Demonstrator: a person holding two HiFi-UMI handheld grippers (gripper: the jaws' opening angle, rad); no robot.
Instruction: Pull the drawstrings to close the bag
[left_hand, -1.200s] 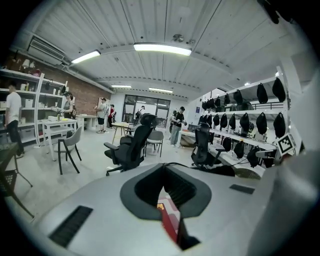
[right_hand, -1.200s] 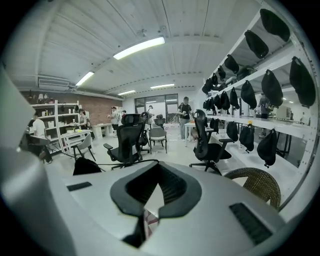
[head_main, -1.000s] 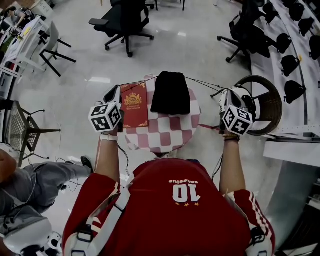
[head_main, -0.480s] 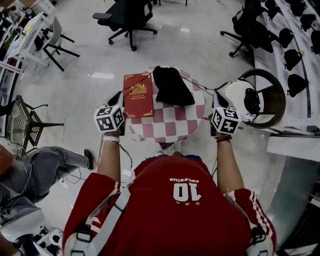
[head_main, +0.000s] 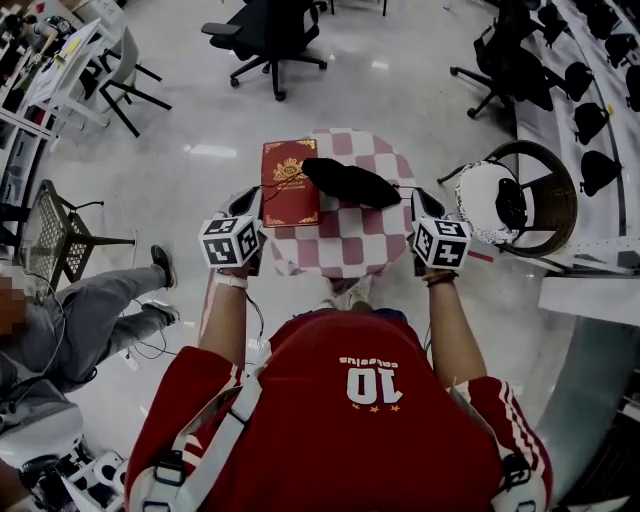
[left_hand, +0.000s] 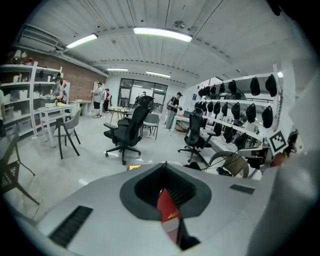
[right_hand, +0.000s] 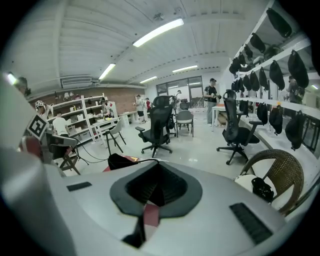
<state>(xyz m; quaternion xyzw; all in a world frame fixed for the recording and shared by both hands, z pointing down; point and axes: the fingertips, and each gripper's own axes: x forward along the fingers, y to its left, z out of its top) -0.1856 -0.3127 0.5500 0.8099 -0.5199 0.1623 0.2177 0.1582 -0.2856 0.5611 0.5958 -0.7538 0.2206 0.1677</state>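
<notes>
The black bag (head_main: 350, 183) is lying slumped on the checkered table (head_main: 345, 250), toward 12 o'clock, its left edge just beside a red book (head_main: 290, 185) sitting at 10 o'clock. The left claw (head_main: 243, 205) is hovering at the table's 9 o'clock edge, jaws pressing together, with a thin bit of cord showing at their tip. The right claw (head_main: 424, 205) is hovering at 3 o'clock, pinching 1 drawstring (right_hand: 145, 160) that is running from its tip to the bag. A wicker chair (head_main: 555, 200) is standing farther out at 3 o'clock.
</notes>
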